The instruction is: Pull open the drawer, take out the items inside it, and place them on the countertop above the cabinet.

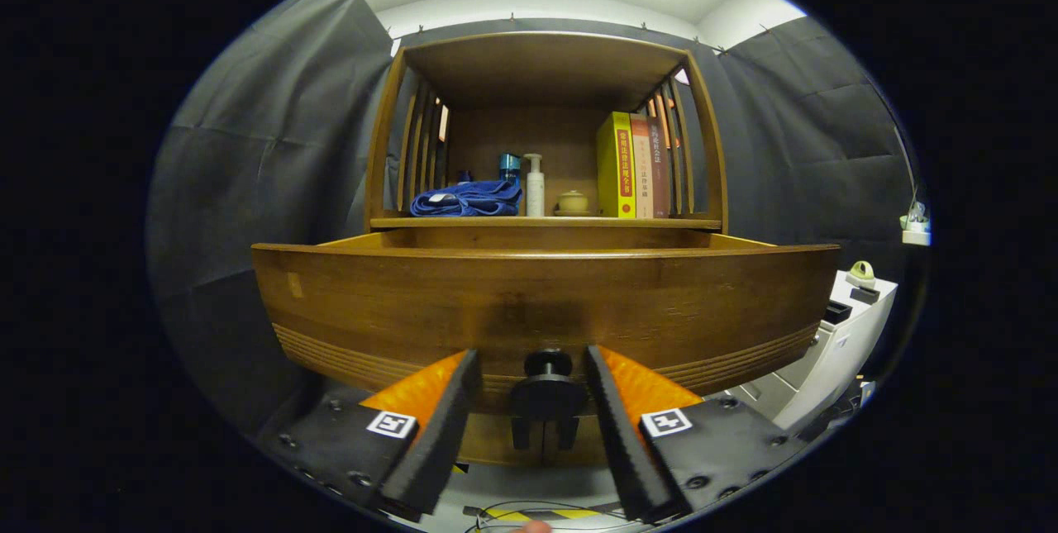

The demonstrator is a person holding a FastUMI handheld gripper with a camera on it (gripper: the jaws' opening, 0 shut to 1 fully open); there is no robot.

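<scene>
Fingers [531, 368] stood released, flanking the knob [547, 364] without touching. Drawer [545, 302] was part-open, contents hidden. Risk judged: fingers slipping off the knob if pulled before clenching.

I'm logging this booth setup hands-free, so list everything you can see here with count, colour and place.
Wooden cabinet: one, brown, slatted sides, open shelf above the drawer.
Wooden drawer: one, brown, pulled out toward the fingers; its inside is hidden.
Round drawer knob: one, black, on the drawer front, between the fingers.
Folded cloth: one, blue, left part of the shelf.
Pump bottle: one, white, beside the cloth.
Blue container: one, behind the cloth, partly hidden.
Small lidded pot: one, tan, mid shelf.
Upright books: three, yellow, orange and red-brown, right part of the shelf.
White unit: one, right of the drawer.
Gripper: one, fingers open either side of the knob, not touching.
</scene>
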